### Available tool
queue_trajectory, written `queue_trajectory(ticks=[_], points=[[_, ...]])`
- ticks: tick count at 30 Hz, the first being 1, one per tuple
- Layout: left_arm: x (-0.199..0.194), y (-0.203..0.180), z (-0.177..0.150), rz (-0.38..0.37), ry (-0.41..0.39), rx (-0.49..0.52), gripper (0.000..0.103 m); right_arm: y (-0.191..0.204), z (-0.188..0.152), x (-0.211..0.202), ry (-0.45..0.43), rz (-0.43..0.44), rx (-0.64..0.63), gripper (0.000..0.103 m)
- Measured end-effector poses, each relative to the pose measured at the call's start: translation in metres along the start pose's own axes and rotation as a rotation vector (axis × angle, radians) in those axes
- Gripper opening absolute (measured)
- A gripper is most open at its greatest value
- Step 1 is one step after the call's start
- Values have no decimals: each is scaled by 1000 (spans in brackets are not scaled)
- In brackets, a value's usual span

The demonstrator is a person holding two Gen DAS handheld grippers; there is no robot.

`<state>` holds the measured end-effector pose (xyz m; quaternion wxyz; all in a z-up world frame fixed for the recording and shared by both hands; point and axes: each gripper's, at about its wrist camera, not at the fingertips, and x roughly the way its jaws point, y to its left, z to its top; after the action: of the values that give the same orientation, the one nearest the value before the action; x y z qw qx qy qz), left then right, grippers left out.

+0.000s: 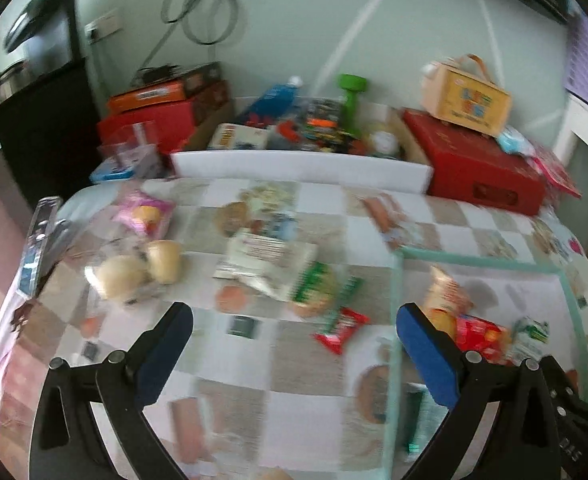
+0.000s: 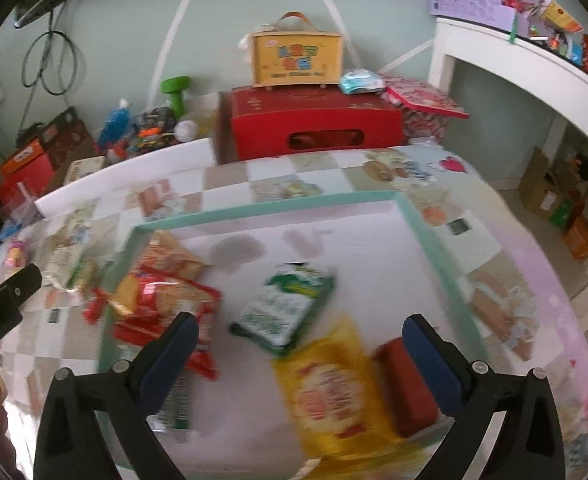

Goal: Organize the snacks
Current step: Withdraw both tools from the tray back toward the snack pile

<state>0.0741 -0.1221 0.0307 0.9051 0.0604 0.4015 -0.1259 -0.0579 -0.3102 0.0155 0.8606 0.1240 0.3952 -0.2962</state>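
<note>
A shallow tray with a mint-green rim (image 2: 270, 205) lies on the checked tablecloth. Inside it are a green and white packet (image 2: 284, 306), a yellow packet (image 2: 334, 392), a dark red bar (image 2: 404, 384) and a heap of red and orange packets (image 2: 162, 292). My right gripper (image 2: 300, 344) hangs open above the tray, holding nothing. My left gripper (image 1: 294, 328) is open and empty over the cloth left of the tray rim (image 1: 394, 320). Loose snacks lie ahead of it: a small red packet (image 1: 340, 330), a green packet (image 1: 318, 286), a white packet (image 1: 262, 256), two pale buns (image 1: 142, 268) and a pink packet (image 1: 144, 212).
A white box edge (image 1: 302, 166) and a red carton (image 2: 310, 126) bearing a yellow handled box (image 2: 296, 56) line the table's back, with clutter behind. A white shelf (image 2: 526, 60) stands at the right. The left gripper's finger (image 2: 10, 292) shows at the right view's left edge.
</note>
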Motion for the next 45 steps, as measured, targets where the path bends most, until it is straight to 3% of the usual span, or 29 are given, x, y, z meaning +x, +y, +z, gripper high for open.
queue_trajectory(ticks=[5, 13, 23, 26, 34, 45], points=[[5, 46, 1, 100, 16, -70, 102, 37, -3, -3, -5, 65, -50, 103], [5, 112, -3, 161, 19, -202, 102, 94, -11, -7, -20, 153, -147, 103], [17, 153, -4, 155, 22, -287, 102, 146, -14, -3, -39, 217, -241, 103], [25, 159, -4, 153, 31, -292, 102, 156, -11, 0, -44, 233, -252, 98], [49, 170, 3, 91, 89, -293, 102, 175, 0, 11, -56, 239, -257, 92], [69, 186, 19, 98, 44, -281, 102, 194, 17, 28, -107, 245, -261, 89]])
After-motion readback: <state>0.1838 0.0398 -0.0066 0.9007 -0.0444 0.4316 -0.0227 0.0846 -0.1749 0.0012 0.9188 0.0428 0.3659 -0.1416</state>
